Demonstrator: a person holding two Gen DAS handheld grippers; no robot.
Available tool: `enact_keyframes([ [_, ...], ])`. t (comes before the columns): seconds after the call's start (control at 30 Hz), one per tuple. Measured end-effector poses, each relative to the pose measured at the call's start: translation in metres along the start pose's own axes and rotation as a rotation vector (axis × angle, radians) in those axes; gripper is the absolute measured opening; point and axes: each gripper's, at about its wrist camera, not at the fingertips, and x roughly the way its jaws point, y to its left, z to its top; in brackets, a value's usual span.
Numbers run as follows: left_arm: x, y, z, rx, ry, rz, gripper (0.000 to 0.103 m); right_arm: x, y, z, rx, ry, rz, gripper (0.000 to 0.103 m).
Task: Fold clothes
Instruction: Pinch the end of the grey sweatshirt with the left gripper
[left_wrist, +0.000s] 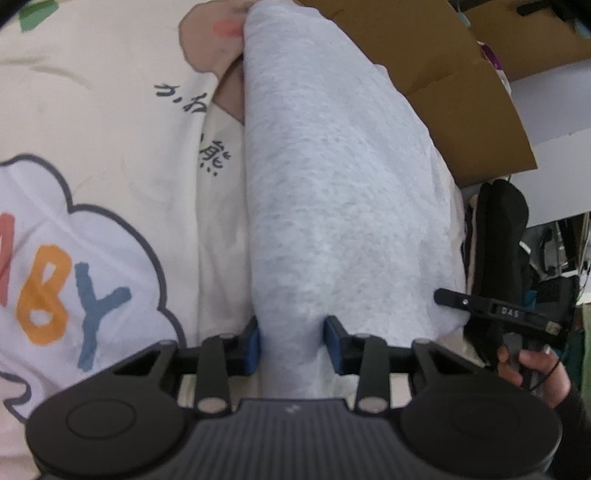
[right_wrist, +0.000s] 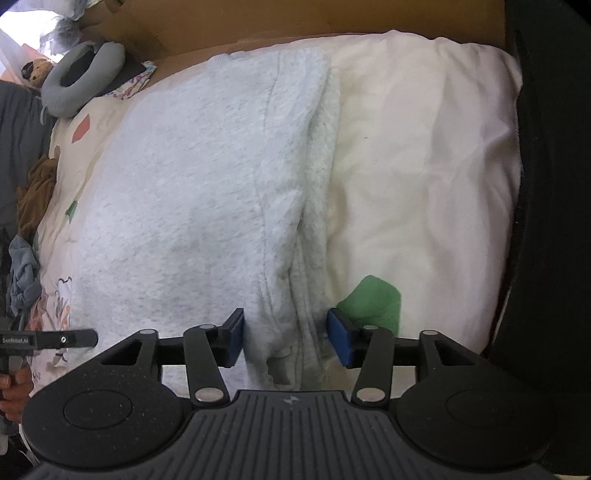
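In the left wrist view we see the left claw (left_wrist: 291, 341) at the lower middle of the frame, its two blue pads (left_wrist: 253, 345) set against either side of a raised fold of the grey sweatshirt (left_wrist: 332, 192). The fabric fills the gap between the pads and looks pinched there, so we read this claw as gripping the sweatshirt. From the claw the garment runs upward through the centre of the frame as a long, rounded ridge, reaching the top edge. It lies on a cream bedspread (left_wrist: 110, 110) printed with coloured letters and dark script, which fills the left half of the frame. A brown cardboard box (left_wrist: 461, 92) stands behind the garment at the upper right. At the lower right a hand (left_wrist: 532, 373) holds the other black tool.

In the right wrist view the right claw (right_wrist: 286, 339) sits at the lower middle, its pads (right_wrist: 341, 341) spread apart. The folded edge of the sweatshirt (right_wrist: 192, 192) passes between them; the left pad looks close against the cloth, while the right pad stands clear of it, so we take this claw as open around the fabric, not holding it. The sweatshirt covers the left and centre of the frame, its layered edge running from the top down into the claw. To its right lies the bare bedspread (right_wrist: 424, 166) with a green patch (right_wrist: 373, 299) just above the right pad. A grey neck pillow (right_wrist: 81, 81) rests at the upper left.
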Motion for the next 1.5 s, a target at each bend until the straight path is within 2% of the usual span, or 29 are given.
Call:
enact_keyframes([
  [0.07, -0.002, 0.002, -0.005, -0.003, 0.003, -0.011, 0.039, -0.002, -0.002, -0.001, -0.001, -0.002, -0.039, 0.071],
  [0.23, -0.003, 0.007, -0.012, -0.033, 0.016, -0.048, 0.038, -0.002, -0.003, -0.008, -0.002, 0.006, -0.02, 0.071],
  [0.37, 0.003, 0.01, -0.012, -0.075, 0.03, -0.085, 0.036, 0.004, -0.01, -0.01, 0.045, 0.007, 0.022, 0.07],
  [0.43, 0.004, 0.013, -0.012, -0.106, 0.034, -0.103, 0.035, 0.005, -0.012, -0.009, 0.076, 0.011, 0.046, 0.061],
  [0.5, 0.006, 0.016, -0.012, -0.133, 0.036, -0.116, 0.029, 0.002, -0.013, -0.006, 0.1, 0.018, 0.057, 0.043],
  [0.57, 0.004, 0.014, -0.011, -0.134, 0.032, -0.123, 0.017, -0.002, -0.011, -0.005, 0.104, 0.021, 0.061, 0.036],
  [0.7, -0.004, 0.005, -0.007, -0.127, 0.036, -0.12, 0.012, -0.012, -0.008, -0.002, 0.121, 0.02, 0.071, 0.028],
  [0.97, -0.025, -0.014, 0.007, -0.111, 0.044, -0.132, 0.01, -0.035, 0.0, 0.001, 0.151, 0.003, 0.122, 0.025],
  [1.2, -0.049, -0.014, 0.015, -0.071, 0.029, -0.1, 0.009, -0.043, 0.009, -0.01, 0.178, 0.029, 0.175, 0.023],
  [1.37, -0.063, -0.011, 0.014, -0.058, 0.049, -0.06, 0.009, -0.041, 0.019, -0.028, 0.182, 0.079, 0.233, 0.023],
  [1.5, -0.076, -0.007, 0.008, -0.036, 0.093, -0.058, 0.009, -0.045, 0.028, -0.041, 0.152, 0.135, 0.257, 0.022],
])
